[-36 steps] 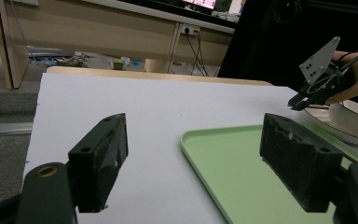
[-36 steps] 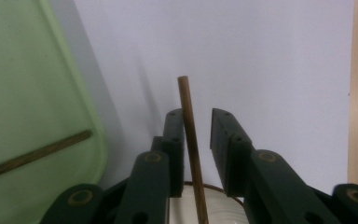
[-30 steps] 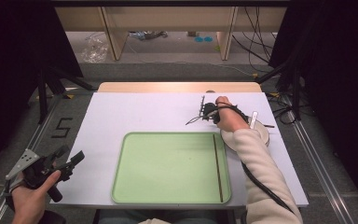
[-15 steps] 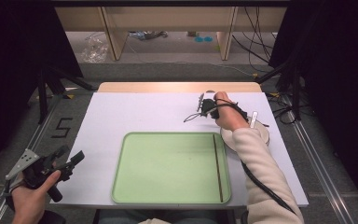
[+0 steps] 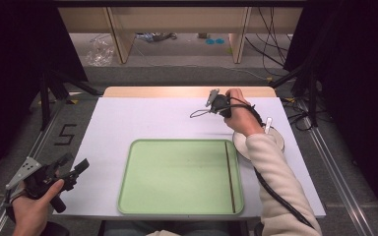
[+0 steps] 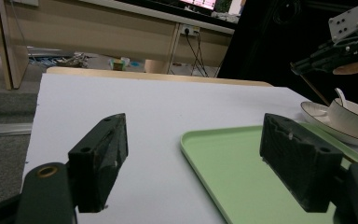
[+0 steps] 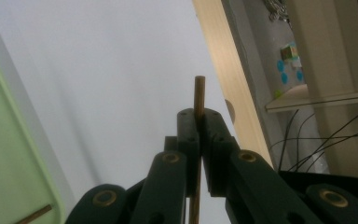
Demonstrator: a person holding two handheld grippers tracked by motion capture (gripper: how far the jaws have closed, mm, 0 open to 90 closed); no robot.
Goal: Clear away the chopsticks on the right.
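Chopstick (image 7: 199, 100) clamped between the closed pads of the right gripper (image 5: 216, 104), held above the desk (image 5: 142, 120) near its far right edge; in the right gripper view the thin wooden stick runs up between the two black jaws and pokes out past their tips. A second chopstick (image 5: 230, 176) lies flat in the green tray (image 5: 177, 174), along its right side, the tray sitting at the middle of the desk's near edge. Just right of the tray, partly behind the cream sleeve (image 5: 278, 187), stands a white saucer (image 5: 278, 139) with a cup (image 6: 354, 114) on it and a white spoon (image 5: 267, 125) rising from the cup. The left gripper (image 5: 68, 169) is held in the person's hand off the desk's near left corner, its jaws wide apart and gripping nothing; the left gripper view looks between them across the bare white desk toward the tray's left rim, with the right gripper (image 6: 335, 51) raised over the cup at the far right.
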